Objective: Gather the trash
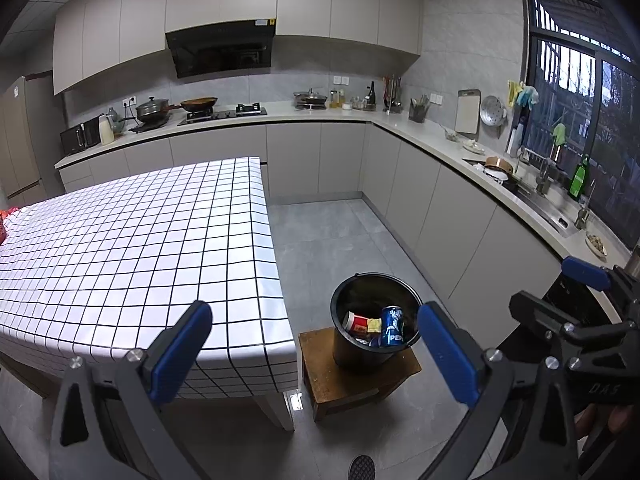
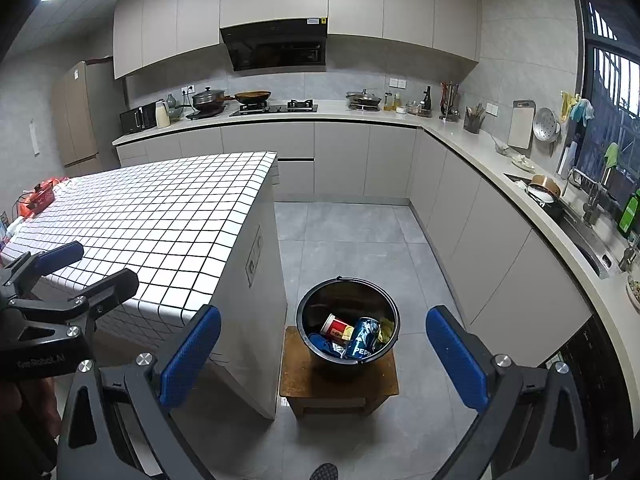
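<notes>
Black bucket (image 2: 347,322) holding Pepsi can (image 2: 362,338)

Can't really see the bottom of the black bucket (image 2: 347,300) — the Pepsi can (image 2: 362,338) and red cup (image 2: 335,326) cover whatever's under them. The red thing (image 1: 3,224) on the table is chopped off by the left wrist view's edge. Green bottle (image 2: 631,212) by the sink — half cut off too, label unreadable.
</notes>
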### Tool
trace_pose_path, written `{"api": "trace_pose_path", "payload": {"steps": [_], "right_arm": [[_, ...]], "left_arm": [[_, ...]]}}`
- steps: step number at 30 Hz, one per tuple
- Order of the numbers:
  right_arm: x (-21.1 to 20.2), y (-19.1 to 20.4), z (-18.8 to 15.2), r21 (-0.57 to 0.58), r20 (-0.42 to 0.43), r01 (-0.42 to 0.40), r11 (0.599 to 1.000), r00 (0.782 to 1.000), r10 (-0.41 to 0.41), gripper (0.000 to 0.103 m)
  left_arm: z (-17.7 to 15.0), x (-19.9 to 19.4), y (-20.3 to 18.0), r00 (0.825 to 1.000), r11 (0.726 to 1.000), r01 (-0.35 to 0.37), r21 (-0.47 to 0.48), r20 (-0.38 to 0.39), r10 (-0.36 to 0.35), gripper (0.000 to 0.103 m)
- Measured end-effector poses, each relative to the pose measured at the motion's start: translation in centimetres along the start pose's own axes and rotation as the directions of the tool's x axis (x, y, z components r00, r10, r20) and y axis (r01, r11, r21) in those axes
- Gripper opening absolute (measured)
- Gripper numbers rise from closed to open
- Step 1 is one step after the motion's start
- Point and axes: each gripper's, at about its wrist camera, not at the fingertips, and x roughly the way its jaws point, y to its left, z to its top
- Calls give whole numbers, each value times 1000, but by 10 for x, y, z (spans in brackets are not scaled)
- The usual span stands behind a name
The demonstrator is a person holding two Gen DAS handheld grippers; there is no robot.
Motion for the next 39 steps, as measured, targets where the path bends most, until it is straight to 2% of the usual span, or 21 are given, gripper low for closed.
{"api": "trace_pose_path", "payload": {"steps": [39], "right_arm": [[4, -3, 3, 0, 2, -1, 1000, 1000, 1, 103]], "left_arm": [[3, 5, -4, 1000, 1000, -8, 15, 1, 8, 103]]}}
